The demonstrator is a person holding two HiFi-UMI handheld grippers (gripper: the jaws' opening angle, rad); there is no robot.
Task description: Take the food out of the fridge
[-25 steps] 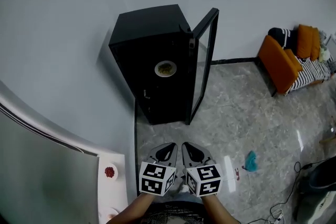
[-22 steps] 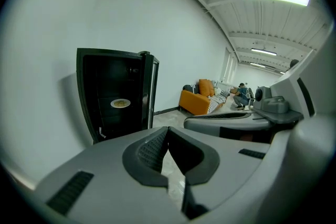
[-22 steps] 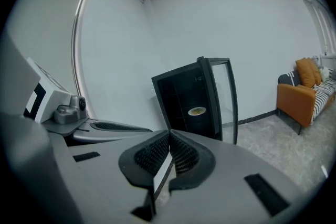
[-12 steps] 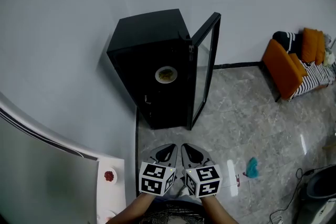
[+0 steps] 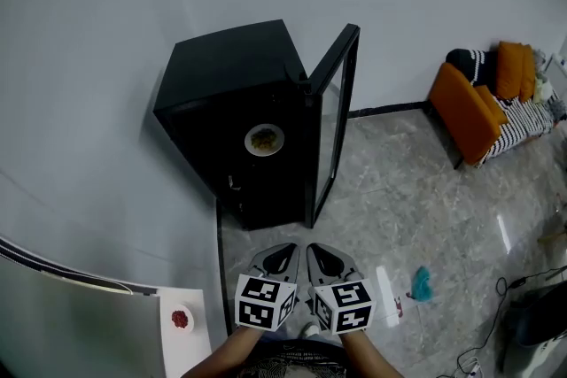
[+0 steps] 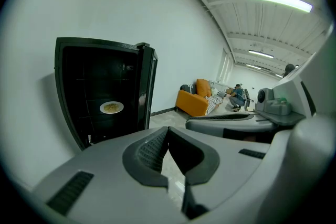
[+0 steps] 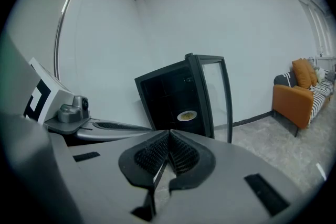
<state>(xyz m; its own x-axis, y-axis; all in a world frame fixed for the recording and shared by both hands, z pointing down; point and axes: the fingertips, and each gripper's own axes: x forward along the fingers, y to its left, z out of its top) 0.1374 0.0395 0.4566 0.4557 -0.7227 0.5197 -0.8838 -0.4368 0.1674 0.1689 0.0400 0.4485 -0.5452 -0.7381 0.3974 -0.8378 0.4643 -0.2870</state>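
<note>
Plate of food [image 5: 264, 140] sits on a shelf inside the black fridge [image 5: 226, 71], whose glass door [image 5: 335, 115] stands open at right. Left gripper [image 5: 280, 257] and right gripper [image 5: 326, 257], jaws together on nothing, are side by side well apart from it. The plate lies ahead, marginally nearer the left.

- Between you and the fridge [image 5: 226, 66] opening lies only floor [image 5: 266, 235].
- Its open glass door [image 5: 328, 124] bounds your right; the wall [image 5: 89, 102] hems the left.
</note>
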